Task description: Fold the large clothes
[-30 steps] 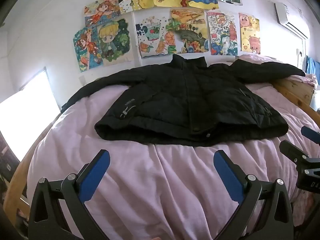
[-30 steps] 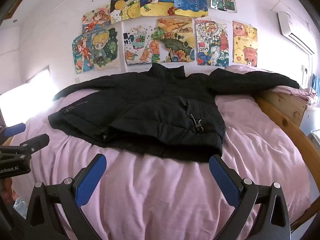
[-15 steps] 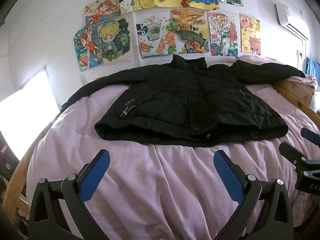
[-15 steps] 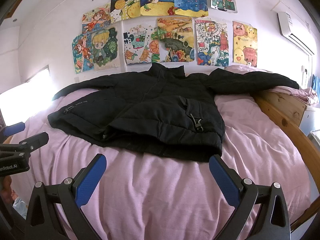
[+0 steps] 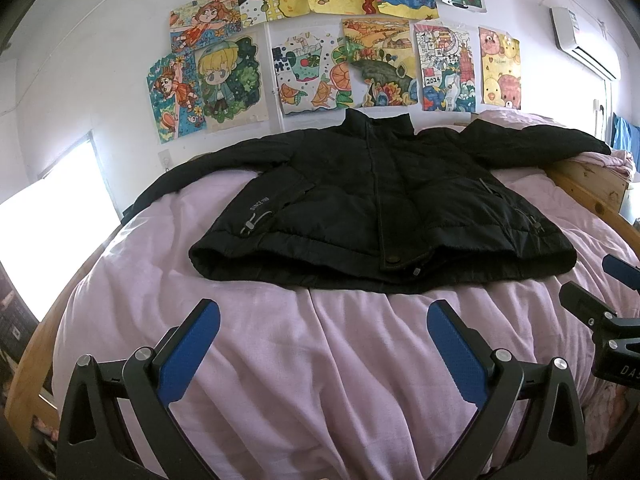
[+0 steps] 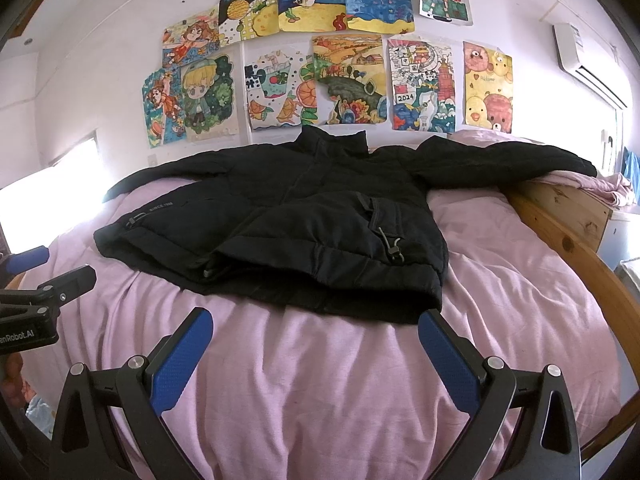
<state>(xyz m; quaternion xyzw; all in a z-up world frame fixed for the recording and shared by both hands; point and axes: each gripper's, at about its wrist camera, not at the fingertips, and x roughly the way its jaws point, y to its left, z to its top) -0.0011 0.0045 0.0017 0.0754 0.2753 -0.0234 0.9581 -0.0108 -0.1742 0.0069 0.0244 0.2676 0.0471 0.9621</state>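
Both tongs are spread wide with nothing between their blue pads. From my left tongs [image 5: 323,330] I look over bare pink bedding, with the jacket's hem lying just beyond the fingertips and not touched. My right tongs [image 6: 316,330] sit the same way, the right-hand pad [image 6: 450,356] close under the near right corner of the hem, though I cannot tell whether it touches the fabric. In the left wrist view the right tongs show at the right edge; in the right wrist view the left tongs show at the left edge.

I see the black padded jacket [image 5: 384,208] spread flat on the bed [image 5: 280,360], front up, closed down the middle, collar [image 5: 378,124] standing at the far side toward the wall. Its hem faces me. One sleeve [image 5: 188,172] runs out to the left along the far edge of the bed; the other sleeve [image 5: 540,142] stretches right and ends over the wooden bed frame [image 5: 592,186]. A drawcord toggle [image 6: 394,248] hangs on the near right front panel.

On the far wall hang children's drawings [image 6: 320,52], and an air conditioner [image 6: 588,60] is mounted high on the right. A bright window [image 5: 44,240] glares at the left.
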